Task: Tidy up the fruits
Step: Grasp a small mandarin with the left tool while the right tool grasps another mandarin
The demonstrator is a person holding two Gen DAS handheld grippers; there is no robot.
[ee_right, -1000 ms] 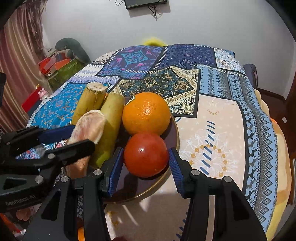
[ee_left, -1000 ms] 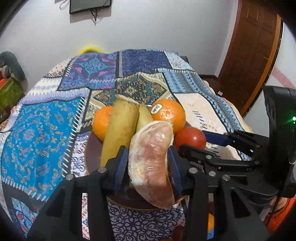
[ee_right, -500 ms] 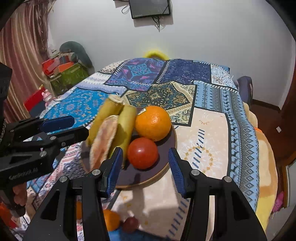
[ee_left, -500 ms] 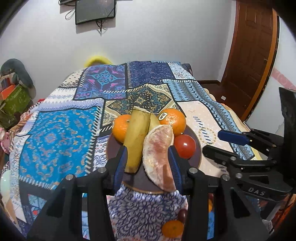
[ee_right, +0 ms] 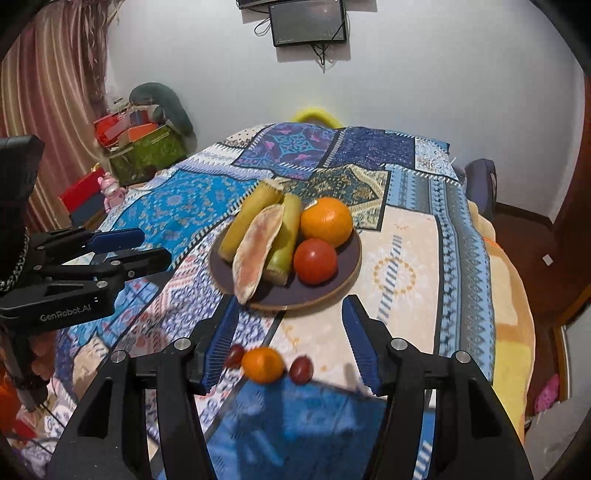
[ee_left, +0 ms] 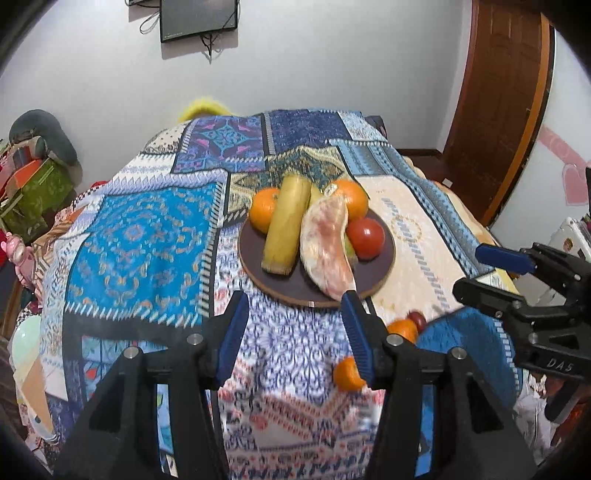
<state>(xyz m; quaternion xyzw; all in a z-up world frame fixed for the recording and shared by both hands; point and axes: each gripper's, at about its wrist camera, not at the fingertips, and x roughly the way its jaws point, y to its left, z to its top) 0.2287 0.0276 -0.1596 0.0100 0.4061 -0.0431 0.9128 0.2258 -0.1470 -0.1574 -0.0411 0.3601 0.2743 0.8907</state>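
A dark round plate sits on a patchwork bedspread. It holds yellow sugarcane pieces, a pink pomelo wedge, two oranges and a red tomato. Nearer, loose on the cloth, lie a small orange, another small orange and two dark red grapes. My left gripper is open and empty, short of the plate. My right gripper is open and empty above the loose fruit.
The bed fills the middle of the room. Boxes and a cushion stand at the far left by a curtain. A wooden door is at the right. A screen hangs on the far wall.
Both grippers have pulled back and up from the plate. The left opened off the pomelo wedge and the right opened wider away from the tomato; both fruits stay on the plate.
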